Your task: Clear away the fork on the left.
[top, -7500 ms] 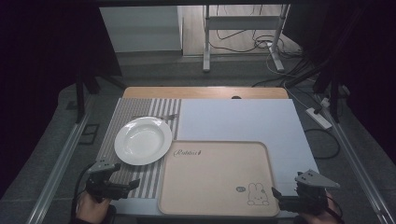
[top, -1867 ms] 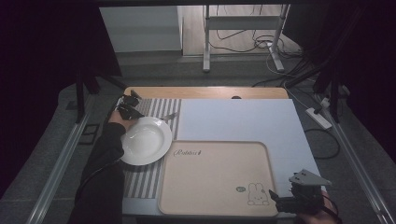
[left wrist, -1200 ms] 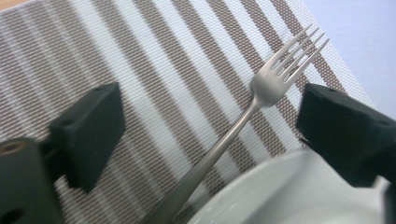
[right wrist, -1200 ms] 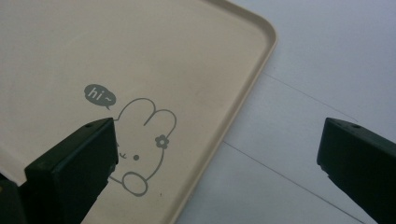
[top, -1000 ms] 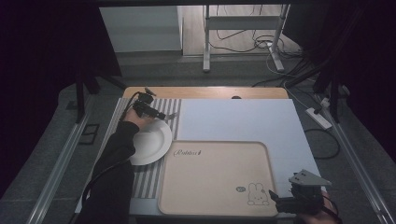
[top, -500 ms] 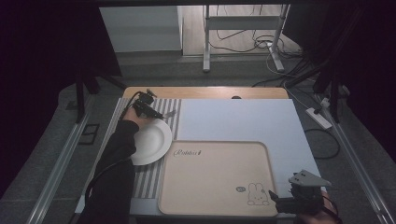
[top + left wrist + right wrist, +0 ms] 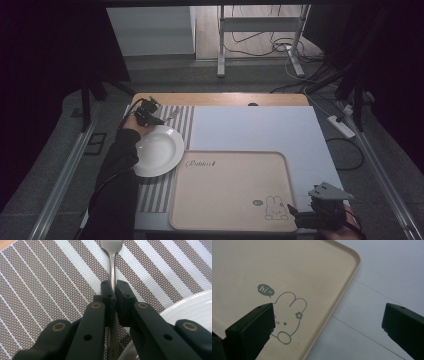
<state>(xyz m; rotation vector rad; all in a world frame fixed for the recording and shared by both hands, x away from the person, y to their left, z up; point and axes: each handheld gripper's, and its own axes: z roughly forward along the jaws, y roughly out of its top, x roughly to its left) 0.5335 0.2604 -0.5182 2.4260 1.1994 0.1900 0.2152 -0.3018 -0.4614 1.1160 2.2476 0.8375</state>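
Beige tray [image 7: 317, 262] reads "hi~" [image 7: 265, 290] and "Rabbit" [image 7: 200, 163].

The high view is dim: both sides of the frame fall to near black, while the pale floor at the top centre is brightest. The round white ceramic plate [image 7: 156, 150] shows a soft sheen. The left gripper view is evenly lit, its striped woven placemat [image 7: 45, 290] sharp, the near black jaws slightly soft. The right gripper view is bright and shadowless, with blurred jaws.
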